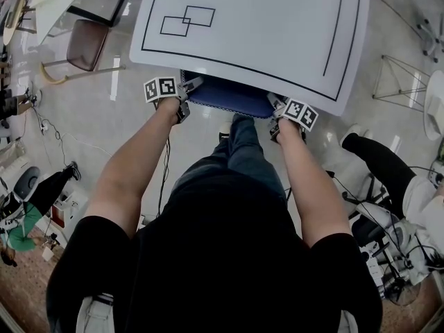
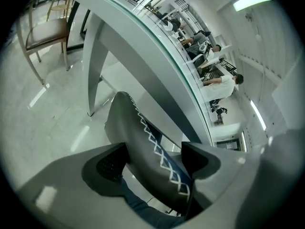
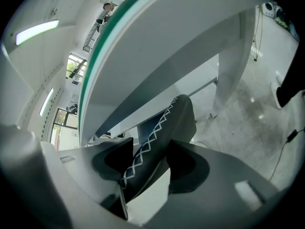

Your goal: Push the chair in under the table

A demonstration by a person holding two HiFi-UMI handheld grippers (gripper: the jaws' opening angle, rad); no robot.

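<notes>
Left gripper [image 2: 155,162] clamped on left end of chair [image 1: 229,97] back. Right gripper [image 3: 151,159] jaws slack around right end, pads not pressing. One chair, mostly under one white table [image 1: 277,19], only back strip past near edge. Second, brown chair [image 1: 87,44] well left. Bare floor [image 1: 139,123] both sides. Both forearms [image 1: 135,165] outstretched, grippers angled down.

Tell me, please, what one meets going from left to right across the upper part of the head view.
Brown chair, left gripper, blue chair back, right gripper.
</notes>
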